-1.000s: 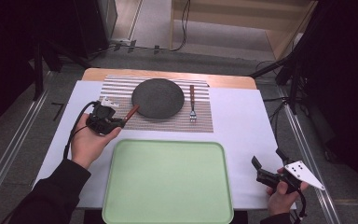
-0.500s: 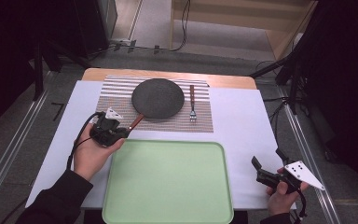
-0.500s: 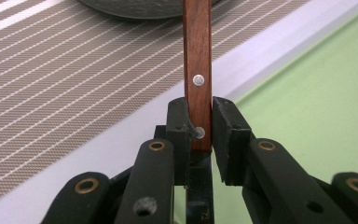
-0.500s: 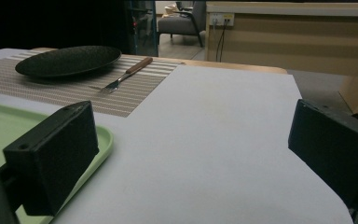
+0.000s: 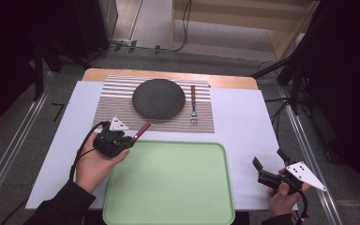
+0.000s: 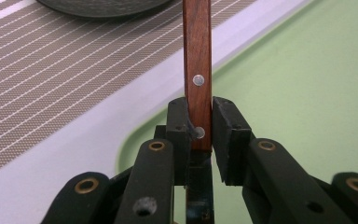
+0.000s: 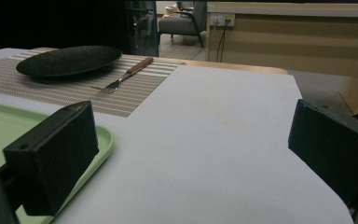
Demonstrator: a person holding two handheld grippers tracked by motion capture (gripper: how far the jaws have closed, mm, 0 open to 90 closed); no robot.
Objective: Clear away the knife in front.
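Now we hold the left tool (image 5: 130,140) clamped on a wooden-handled table knife (image 6: 197,70), its pads pressed to both sides of the riveted brown handle. In the high view the handle (image 5: 142,130) sticks out from the tool toward the far right, over the near edge of the striped woven placemat (image 5: 117,101), just beside the far-left corner of the pale green plastic tray (image 5: 168,183). The blade runs back under the tool and we cannot make it out.

Around it, the round dark grey plate (image 5: 159,98) sits on the placemat well past the knife, and a wooden-handled fork (image 5: 193,104) lies to the plate's right, tines toward us. The tray takes up the near middle of the white counter (image 5: 243,126) with nothing on it. Nothing lies between the knife and the tray.

Our right tool (image 5: 268,168) rests near the near-right corner of the counter, jaws wide apart with nothing between them.

A second ago the left tool gripped the knife at the plate's left rim; since then it has carried the knife nearer to us, to the tray's corner. The right tool has not shifted.
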